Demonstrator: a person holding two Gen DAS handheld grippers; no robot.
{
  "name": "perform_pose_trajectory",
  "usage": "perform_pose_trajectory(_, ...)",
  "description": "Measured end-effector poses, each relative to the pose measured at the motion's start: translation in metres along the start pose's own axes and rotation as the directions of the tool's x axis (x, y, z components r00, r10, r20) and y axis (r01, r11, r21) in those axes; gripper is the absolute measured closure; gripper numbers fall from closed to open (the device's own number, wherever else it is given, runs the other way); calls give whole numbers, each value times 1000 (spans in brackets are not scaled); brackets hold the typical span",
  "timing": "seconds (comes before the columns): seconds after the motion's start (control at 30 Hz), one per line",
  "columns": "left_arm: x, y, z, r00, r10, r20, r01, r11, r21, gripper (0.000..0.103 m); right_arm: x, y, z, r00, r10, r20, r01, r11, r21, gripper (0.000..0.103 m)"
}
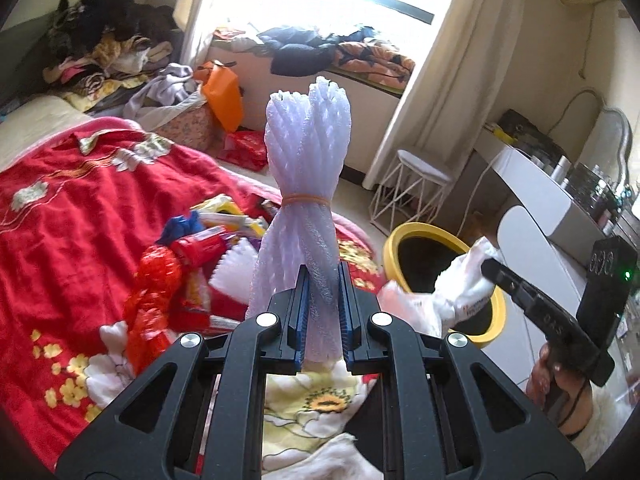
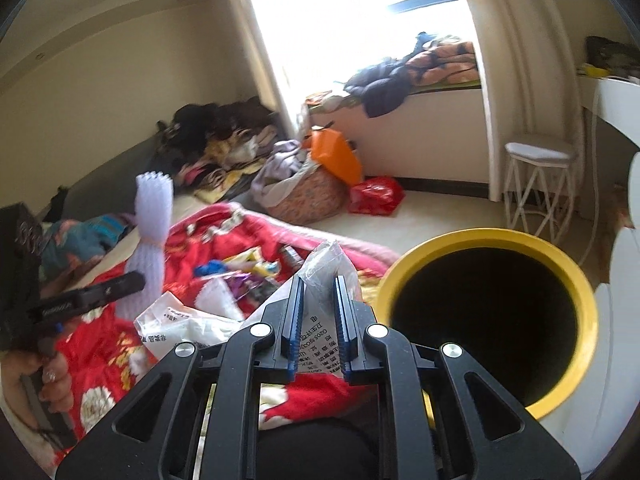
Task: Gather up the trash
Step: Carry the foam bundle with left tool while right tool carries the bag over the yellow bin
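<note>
Your left gripper is clamped on a bundle of pale lilac foam netting sleeves tied at the waist with an orange rubber band; the bundle stands upright between the blue pads, above the red floral blanket on the bed. Your right gripper grips a crumpled white plastic bag with black printed text, its clear top poking up between the pads and the rest hanging to the left. In the left wrist view that bag is held at the rim of the round yellow bin with a black inside, which stands just right of the bed. More trash lies on the blanket: a red crinkled wrapper, a blue scrap and yellow packets.
</note>
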State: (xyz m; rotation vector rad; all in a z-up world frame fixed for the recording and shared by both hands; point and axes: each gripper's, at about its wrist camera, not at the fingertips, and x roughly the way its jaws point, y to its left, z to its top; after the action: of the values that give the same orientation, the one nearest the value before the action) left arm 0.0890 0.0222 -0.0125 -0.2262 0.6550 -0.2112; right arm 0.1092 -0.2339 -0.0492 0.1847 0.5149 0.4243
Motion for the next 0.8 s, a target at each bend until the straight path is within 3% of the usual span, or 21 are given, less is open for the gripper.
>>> perform_pose_trajectory(0.5, 23, -41, -4, 996, -75, -47, 79, 993, 84, 94, -25, -39, 6, 984, -167, 68, 162, 984, 69, 89)
perform_pose_trajectory(0.8, 37, -62, -10, 991, -113, -75, 121, 986, 114, 94, -34, -63, 11, 962, -258, 91, 245, 961, 131, 89)
